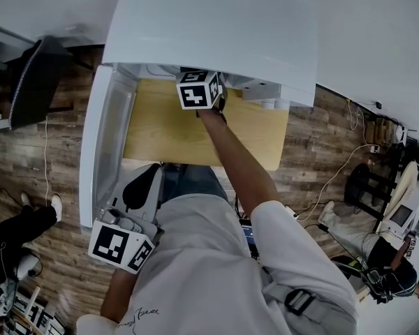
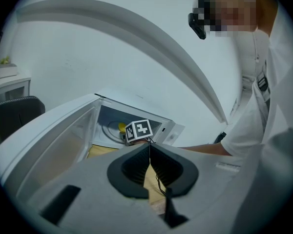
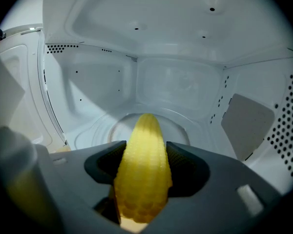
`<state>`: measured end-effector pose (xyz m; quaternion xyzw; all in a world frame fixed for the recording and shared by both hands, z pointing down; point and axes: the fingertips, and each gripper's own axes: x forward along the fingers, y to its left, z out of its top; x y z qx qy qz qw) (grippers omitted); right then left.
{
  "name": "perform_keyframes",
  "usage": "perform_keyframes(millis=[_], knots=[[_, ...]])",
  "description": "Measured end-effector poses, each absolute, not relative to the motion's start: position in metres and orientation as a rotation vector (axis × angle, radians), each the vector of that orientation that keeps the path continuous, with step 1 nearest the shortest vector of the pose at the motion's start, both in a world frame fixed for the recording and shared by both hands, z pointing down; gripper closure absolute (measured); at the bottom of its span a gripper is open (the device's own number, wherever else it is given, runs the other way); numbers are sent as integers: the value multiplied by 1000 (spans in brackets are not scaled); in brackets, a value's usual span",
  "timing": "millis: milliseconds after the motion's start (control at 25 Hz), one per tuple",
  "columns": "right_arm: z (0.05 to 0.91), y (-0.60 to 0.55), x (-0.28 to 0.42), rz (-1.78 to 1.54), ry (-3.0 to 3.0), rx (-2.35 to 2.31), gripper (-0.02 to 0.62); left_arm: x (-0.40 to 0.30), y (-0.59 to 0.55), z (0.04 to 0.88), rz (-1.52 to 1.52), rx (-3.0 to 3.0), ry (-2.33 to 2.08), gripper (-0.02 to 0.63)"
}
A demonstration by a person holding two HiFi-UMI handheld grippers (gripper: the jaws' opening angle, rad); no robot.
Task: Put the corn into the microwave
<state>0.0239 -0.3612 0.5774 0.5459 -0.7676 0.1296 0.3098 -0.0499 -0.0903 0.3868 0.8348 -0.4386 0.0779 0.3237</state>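
Observation:
A yellow corn cob (image 3: 145, 130) sits lengthwise between my right gripper's (image 3: 145, 151) jaws, which are shut on it. Cob and jaws are inside the white microwave cavity (image 3: 176, 82), over the glass turntable (image 3: 178, 126). In the head view only that gripper's marker cube (image 1: 197, 89) shows, at the mouth of the microwave (image 1: 216, 26). The microwave door (image 1: 101, 138) stands swung open to the left. My left gripper (image 2: 149, 152) is shut on nothing and stays back from the oven, low by the door's near end (image 1: 148, 176). From there the corn (image 2: 121, 126) shows inside.
The microwave stands on a light wooden table (image 1: 160, 131). A black chair (image 1: 35, 79) is at the left. Another person's legs (image 1: 14, 222) are at the lower left, and someone sits among cables at the right (image 1: 391, 257).

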Motion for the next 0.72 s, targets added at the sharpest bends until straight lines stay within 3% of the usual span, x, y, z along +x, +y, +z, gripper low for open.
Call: perform_keyframes(millis=[720], knots=[[575, -361, 27, 372, -2044, 1390, 252, -43, -85, 385, 211, 2212, -1123, 614]])
